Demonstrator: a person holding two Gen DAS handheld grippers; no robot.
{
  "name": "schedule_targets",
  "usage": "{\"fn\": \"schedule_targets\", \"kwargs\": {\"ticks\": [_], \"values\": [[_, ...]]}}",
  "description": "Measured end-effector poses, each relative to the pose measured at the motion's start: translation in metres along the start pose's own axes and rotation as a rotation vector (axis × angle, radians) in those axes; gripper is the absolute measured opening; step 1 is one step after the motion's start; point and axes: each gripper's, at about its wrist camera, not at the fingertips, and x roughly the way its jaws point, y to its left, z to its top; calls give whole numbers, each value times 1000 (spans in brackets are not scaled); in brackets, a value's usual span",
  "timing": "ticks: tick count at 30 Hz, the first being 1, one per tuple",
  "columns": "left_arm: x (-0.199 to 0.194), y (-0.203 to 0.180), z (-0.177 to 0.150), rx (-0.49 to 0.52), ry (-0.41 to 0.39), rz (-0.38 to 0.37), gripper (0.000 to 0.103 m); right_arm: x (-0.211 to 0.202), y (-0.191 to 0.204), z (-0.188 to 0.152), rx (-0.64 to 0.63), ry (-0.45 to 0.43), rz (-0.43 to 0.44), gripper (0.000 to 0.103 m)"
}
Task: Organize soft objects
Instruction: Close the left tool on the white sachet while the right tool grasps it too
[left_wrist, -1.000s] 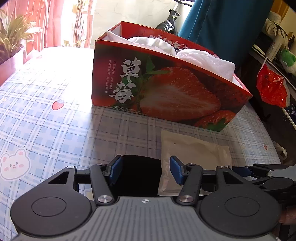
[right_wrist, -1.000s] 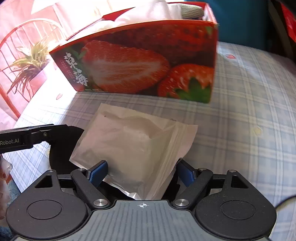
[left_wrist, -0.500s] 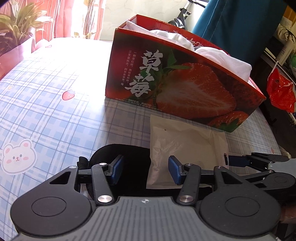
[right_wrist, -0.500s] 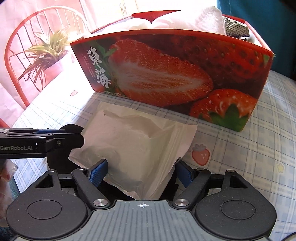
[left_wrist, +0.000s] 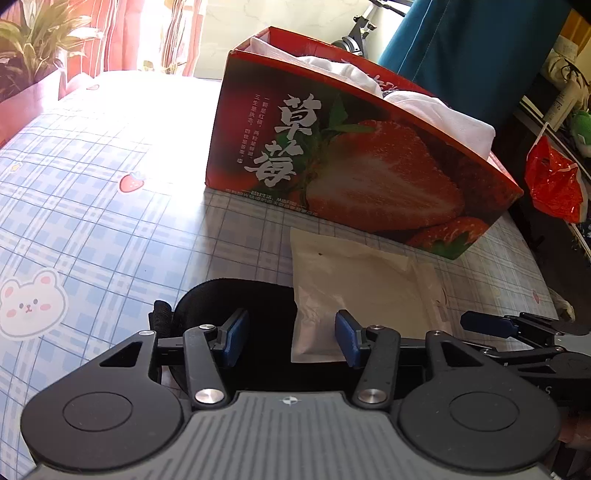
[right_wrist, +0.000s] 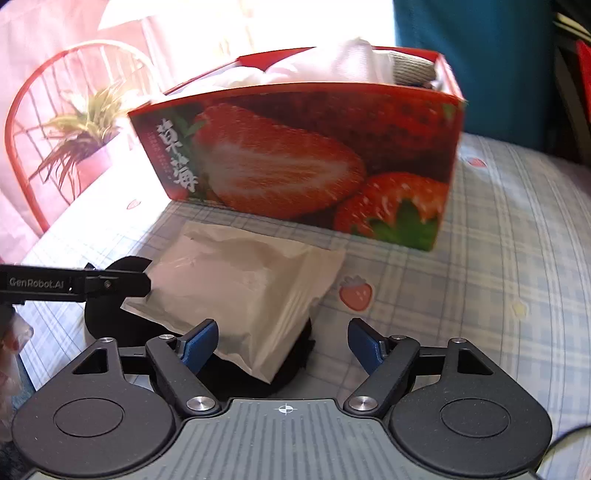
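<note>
Seen from the left wrist, more of the black round soft pad (left_wrist: 236, 299) now shows ahead of the left gripper (left_wrist: 288, 338) than a second ago, when only its near part filled the gap between the blue pads. Its jaws stand about half apart, pressing on nothing; the pad's edge and the near corner of the flat white plastic pouch (left_wrist: 362, 280) lie between and just beyond them. Further ahead stands the red strawberry-printed cardboard box (left_wrist: 354, 177), already stuffed with white cloth (left_wrist: 443, 118).

From the right wrist, the box (right_wrist: 295, 158) has slid to sit straight ahead of the right gripper (right_wrist: 282, 341), and the pouch (right_wrist: 243, 284) has shifted towards that gripper's left finger (right_wrist: 197, 341); a printed strawberry on the blue checked tablecloth (right_wrist: 517, 258) now shows clear of its right edge. This gripper's jaws are wide and have narrowed a little, the pouch's near corner between them but untouched. The left gripper's finger (right_wrist: 110, 284) reaches in from the side, over the pouch's edge.

Nothing is held yet, so both pouch and pad, which lies under it, still wait on the cloth; the likely next step is closing on the pouch.
</note>
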Motion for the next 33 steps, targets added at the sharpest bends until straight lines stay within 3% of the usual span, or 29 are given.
{"fn": "schedule_targets", "kwargs": {"ticks": [13, 16, 28, 33], "values": [[8, -2, 8, 14, 27, -46, 53, 6, 2, 4, 43, 0, 49, 69], [16, -3, 14, 28, 48, -59, 51, 16, 1, 9, 36, 37, 72, 60], [38, -2, 38, 36, 77, -120, 50, 32, -10, 22, 100, 42, 120, 61], [38, -4, 34, 43, 76, -152, 39, 36, -22, 28, 169, 28, 150, 60]]}}
